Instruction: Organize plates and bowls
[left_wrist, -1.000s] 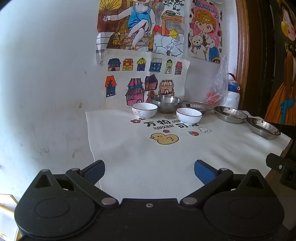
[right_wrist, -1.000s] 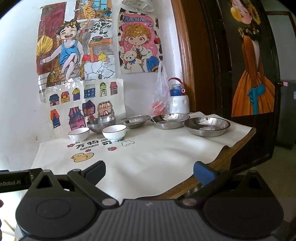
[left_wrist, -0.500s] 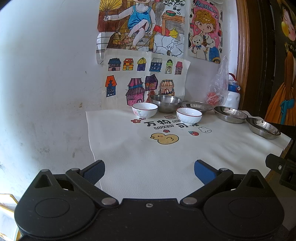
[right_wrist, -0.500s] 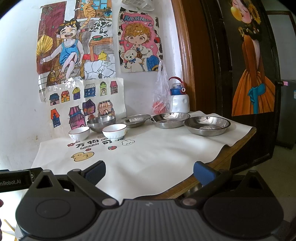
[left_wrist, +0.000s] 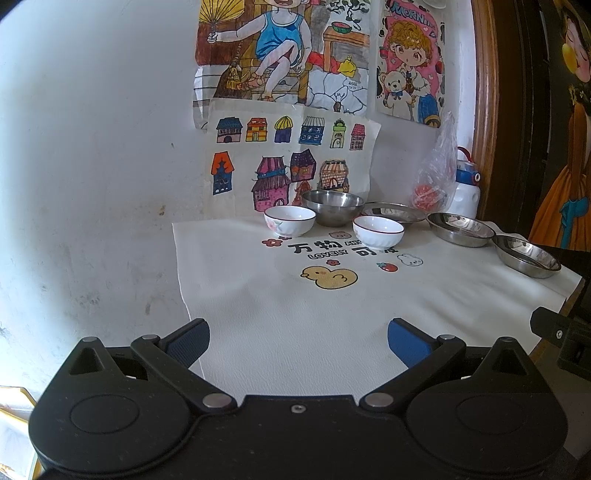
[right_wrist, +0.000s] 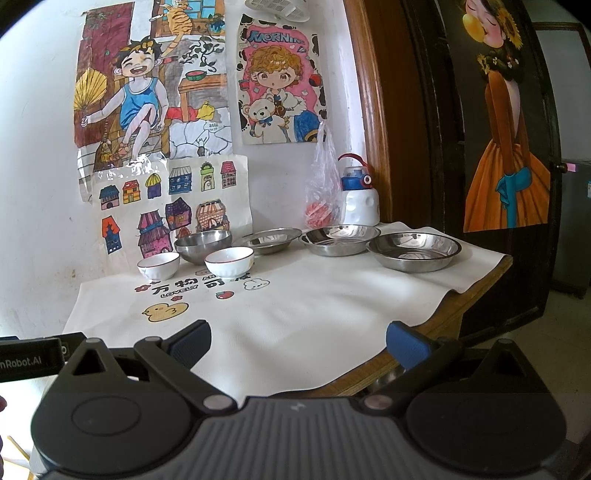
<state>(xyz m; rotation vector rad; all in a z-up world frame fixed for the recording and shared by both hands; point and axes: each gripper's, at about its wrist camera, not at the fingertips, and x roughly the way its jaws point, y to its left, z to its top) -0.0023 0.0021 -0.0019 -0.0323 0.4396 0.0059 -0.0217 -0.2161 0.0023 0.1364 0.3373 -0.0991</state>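
At the back of the white mat stand two white ceramic bowls, the left bowl (left_wrist: 290, 220) (right_wrist: 159, 265) and the right bowl (left_wrist: 378, 231) (right_wrist: 229, 261). A steel bowl (left_wrist: 332, 206) (right_wrist: 203, 244) sits behind them by the wall. Three steel plates run to the right: a far plate (left_wrist: 392, 213) (right_wrist: 268, 240), a middle plate (left_wrist: 460, 228) (right_wrist: 340, 239) and a near plate (left_wrist: 527, 255) (right_wrist: 413, 251). My left gripper (left_wrist: 298, 341) and right gripper (right_wrist: 298, 343) both stand open and empty, well short of the dishes.
A white bottle with a blue cap (right_wrist: 359, 199) and a plastic bag (right_wrist: 322, 192) stand in the back right corner. Drawings hang on the wall behind. The table's wooden edge (right_wrist: 436, 325) runs along the right, with a dark door beyond.
Both views have shifted very slightly. Nothing on the table has moved, and both grippers stay open.
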